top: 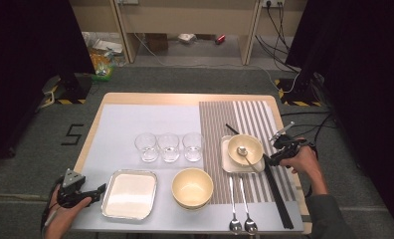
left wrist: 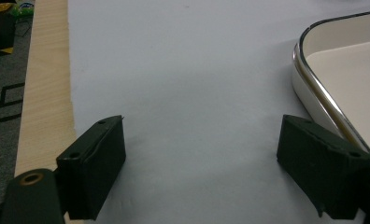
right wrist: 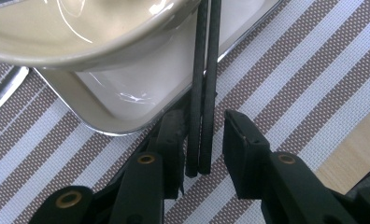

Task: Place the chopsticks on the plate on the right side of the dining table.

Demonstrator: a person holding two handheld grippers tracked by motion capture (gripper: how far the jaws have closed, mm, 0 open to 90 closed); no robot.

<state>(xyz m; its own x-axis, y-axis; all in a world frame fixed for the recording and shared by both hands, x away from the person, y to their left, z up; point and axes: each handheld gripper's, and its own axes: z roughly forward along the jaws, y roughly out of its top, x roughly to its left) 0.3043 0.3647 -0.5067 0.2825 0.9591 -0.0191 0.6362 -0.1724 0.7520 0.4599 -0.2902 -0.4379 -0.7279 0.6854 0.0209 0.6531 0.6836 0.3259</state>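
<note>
Chopsticks (right wrist: 204, 93) lie between right tool's (right wrist: 202, 140) spread jaws, beside tray (right wrist: 122, 100) rim.

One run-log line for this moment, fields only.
right tool: jaws astride black chopsticks, small gap showing | chopsticks: leaning on white dish under bowl | left tool: open, over mat beside tray

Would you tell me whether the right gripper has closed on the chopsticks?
Not fully: the chopsticks sit between its jaws, a gap beside one.
</note>
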